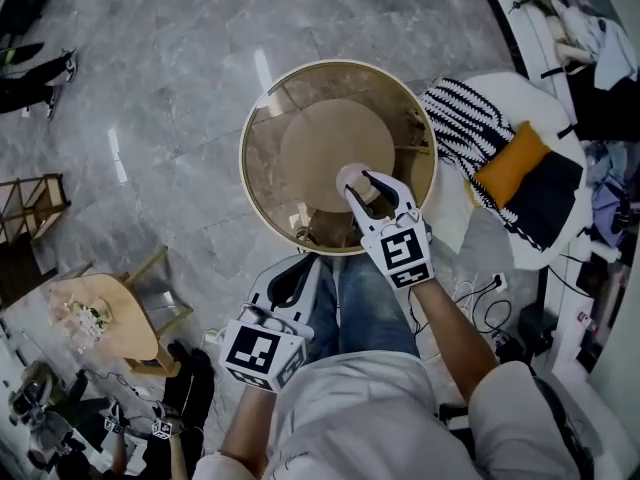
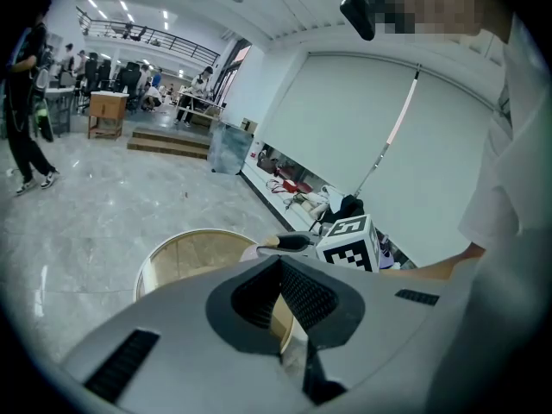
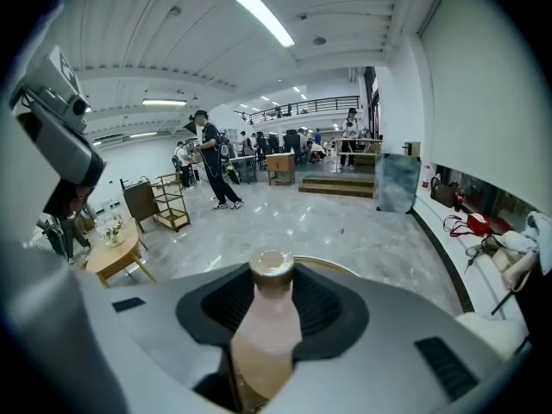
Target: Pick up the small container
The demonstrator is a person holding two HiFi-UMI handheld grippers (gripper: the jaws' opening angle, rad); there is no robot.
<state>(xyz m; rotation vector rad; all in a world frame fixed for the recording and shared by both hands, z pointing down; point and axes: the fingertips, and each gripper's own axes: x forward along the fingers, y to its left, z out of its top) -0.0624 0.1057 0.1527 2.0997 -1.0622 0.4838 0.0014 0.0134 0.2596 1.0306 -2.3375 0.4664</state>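
The small container is a pale pink bottle (image 3: 266,326) with a tan cap. It stands upright between the jaws of my right gripper (image 1: 363,192), which is shut on its body. In the head view the bottle (image 1: 352,179) hangs above the middle of the round glass-topped table (image 1: 262,128). My left gripper (image 1: 287,286) is lower and nearer to me, off the table's near edge over my knees. Its jaws meet with nothing between them. The left gripper view shows the right gripper (image 2: 291,242) over the table (image 2: 177,257).
An armchair (image 1: 535,108) with a striped cloth and an orange cushion (image 1: 510,163) stands right of the table. Cables (image 1: 482,293) lie on the floor beside it. A small wooden table with flowers (image 1: 100,313) and a wooden rack (image 1: 30,203) stand at the left. People stand far off.
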